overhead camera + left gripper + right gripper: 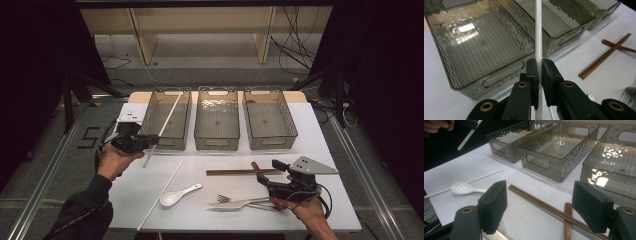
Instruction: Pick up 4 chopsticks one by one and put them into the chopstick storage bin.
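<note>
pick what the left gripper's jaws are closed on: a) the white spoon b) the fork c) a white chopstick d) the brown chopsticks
c: the left gripper has its jaws clamped on a thin white chopstick angled over the left bin, while the white spoon, brown chopsticks and fork lie on the table.
</note>
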Available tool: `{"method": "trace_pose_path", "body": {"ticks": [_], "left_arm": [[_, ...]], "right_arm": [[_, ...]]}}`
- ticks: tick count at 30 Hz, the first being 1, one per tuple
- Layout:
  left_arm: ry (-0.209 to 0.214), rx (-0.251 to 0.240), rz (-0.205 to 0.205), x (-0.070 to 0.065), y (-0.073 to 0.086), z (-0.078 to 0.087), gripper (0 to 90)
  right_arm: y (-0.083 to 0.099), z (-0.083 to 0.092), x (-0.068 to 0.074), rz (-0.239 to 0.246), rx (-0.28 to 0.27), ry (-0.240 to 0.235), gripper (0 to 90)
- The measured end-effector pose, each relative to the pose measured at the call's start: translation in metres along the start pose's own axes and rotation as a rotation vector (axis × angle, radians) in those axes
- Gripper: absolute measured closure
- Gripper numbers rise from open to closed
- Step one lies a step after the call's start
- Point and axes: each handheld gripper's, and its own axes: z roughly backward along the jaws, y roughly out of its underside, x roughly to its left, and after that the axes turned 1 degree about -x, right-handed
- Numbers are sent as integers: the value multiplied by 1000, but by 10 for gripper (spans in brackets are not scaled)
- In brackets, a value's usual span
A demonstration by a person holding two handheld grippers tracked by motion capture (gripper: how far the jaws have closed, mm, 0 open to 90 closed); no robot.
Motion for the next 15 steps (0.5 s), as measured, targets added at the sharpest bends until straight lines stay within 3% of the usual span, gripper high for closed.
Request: {"method": "trace_pose_path", "body": {"ticks": [8,15], "left_arm": [[-36,-53,8,15,-26,-12,835],[-65,-55,15,30,-39,-25,835]], "right_arm": [[0,0,0,-2,-4,-3,292],[0,1,0,-1,-4,-7,291]]}}
